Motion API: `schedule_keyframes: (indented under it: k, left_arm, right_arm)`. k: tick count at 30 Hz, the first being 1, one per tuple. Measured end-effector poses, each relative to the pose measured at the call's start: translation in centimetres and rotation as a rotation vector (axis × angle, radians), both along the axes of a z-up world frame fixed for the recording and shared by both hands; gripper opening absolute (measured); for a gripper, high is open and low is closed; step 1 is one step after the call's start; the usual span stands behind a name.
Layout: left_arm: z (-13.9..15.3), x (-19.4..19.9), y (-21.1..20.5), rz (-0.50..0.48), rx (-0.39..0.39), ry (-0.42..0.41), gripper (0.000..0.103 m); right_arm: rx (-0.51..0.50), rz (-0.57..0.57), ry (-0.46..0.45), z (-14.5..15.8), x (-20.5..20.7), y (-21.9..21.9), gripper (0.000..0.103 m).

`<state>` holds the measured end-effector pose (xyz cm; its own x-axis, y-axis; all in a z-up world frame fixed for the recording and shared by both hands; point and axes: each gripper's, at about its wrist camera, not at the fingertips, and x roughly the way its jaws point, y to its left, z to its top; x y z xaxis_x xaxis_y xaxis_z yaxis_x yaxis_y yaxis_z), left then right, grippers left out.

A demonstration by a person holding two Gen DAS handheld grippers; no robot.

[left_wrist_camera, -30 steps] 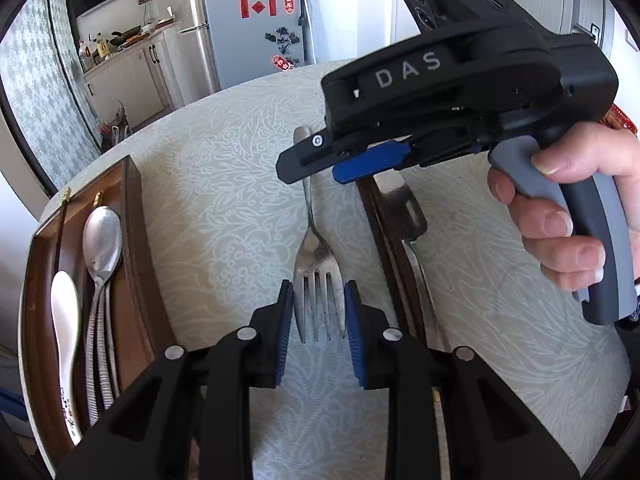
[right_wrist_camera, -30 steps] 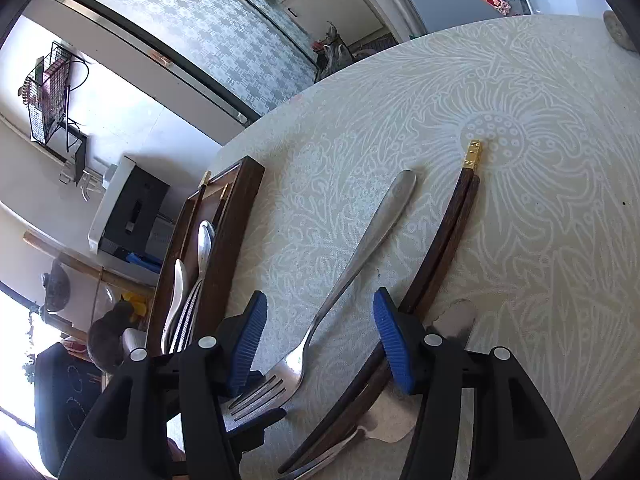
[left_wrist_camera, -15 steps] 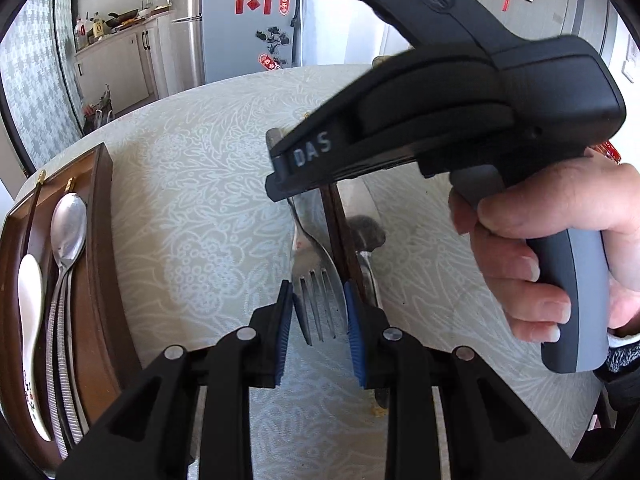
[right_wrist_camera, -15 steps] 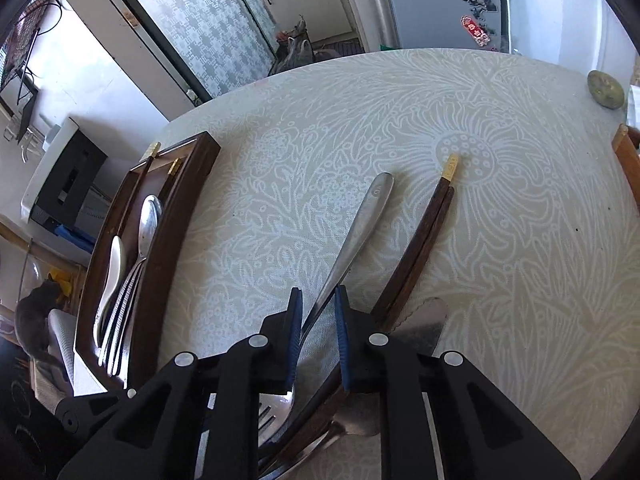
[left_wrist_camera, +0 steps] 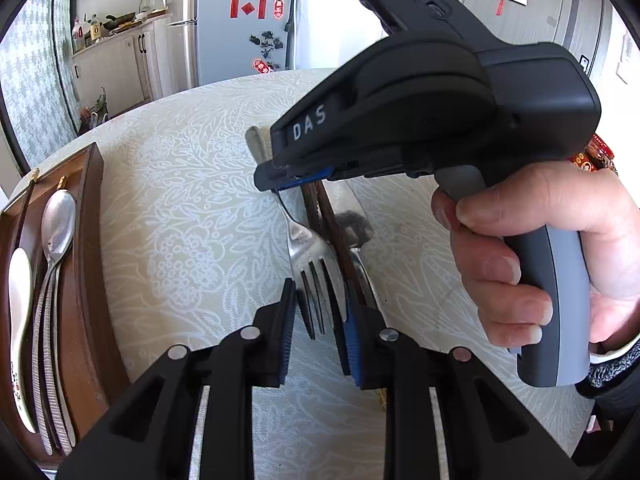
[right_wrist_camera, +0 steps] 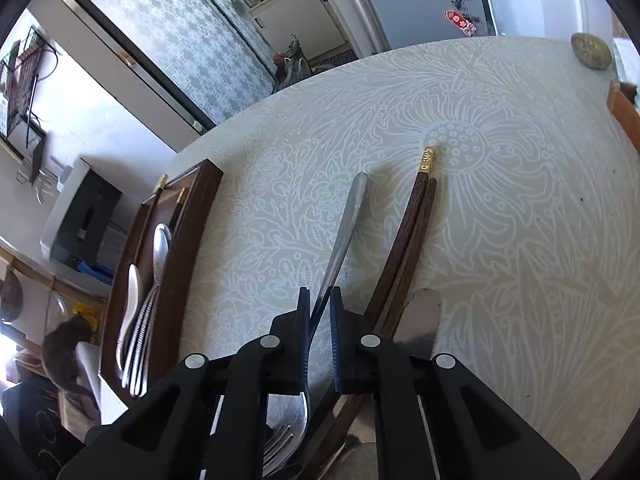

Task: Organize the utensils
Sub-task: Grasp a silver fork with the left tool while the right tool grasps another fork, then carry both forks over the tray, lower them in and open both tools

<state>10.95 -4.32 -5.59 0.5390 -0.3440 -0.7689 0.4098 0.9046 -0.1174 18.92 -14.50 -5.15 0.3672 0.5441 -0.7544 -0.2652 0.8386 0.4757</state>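
Observation:
A silver fork lies near the middle of the patterned table, its handle pointing away. My right gripper is shut on the fork's neck; it shows in the left wrist view with the hand behind it. My left gripper brackets the fork's tines, jaws close around them; contact is unclear. Dark wooden chopsticks with a gold cap lie just right of the fork. A butter knife lies beside them. A brown wooden tray at the left holds spoons.
A small round greenish object sits at the table's far right edge. A wooden chair back shows at the right. A fridge and kitchen counter stand beyond the table.
My right gripper came down over the fork and closed from wide open onto its neck. The fork's handle end has lifted slightly. My left gripper stayed around the tines.

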Motion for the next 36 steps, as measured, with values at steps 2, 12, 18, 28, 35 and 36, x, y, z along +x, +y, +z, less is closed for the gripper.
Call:
schedule_keyframes:
  k: [2, 12, 18, 28, 35, 36]
  left_arm:
    - [0.1, -0.1, 0.2, -0.007, -0.011, 0.009, 0.013]
    - [1.2, -1.5, 2.4, 0.013, -0.057, -0.029, 0.005]
    - [2.0, -2.4, 4.9, 0.041, -0.072, -0.037, 0.003]
    - [1.3, -2.9, 5.4, 0.023, -0.073, -0.037, 0.002]
    - [1.0, -3.1, 5.5, 0.017, -0.081, -0.034, 0.002]
    - [1.1, -3.1, 5.5, 0.016, -0.083, -0.035, 0.002]
  right_arm:
    - [0.03, -0.003, 0.006, 0.2, -0.1, -0.2, 0.007]
    - [0.129, -0.02, 0.021, 1.6, -0.9, -0.3, 0.006]
    - [0.136, -0.001, -0.029, 4.0, -1.4, 1.8, 0.0]
    - [0.006, 0.01, 0.054, 1.8, -0.9, 4.6, 0.044]
    - [-0.103, 0.019, 0.02, 1.0, -0.1, 6.8, 0.038]
    - [-0.11, 0.027, 0.021, 0.8, 0.0, 7.1, 0.031]
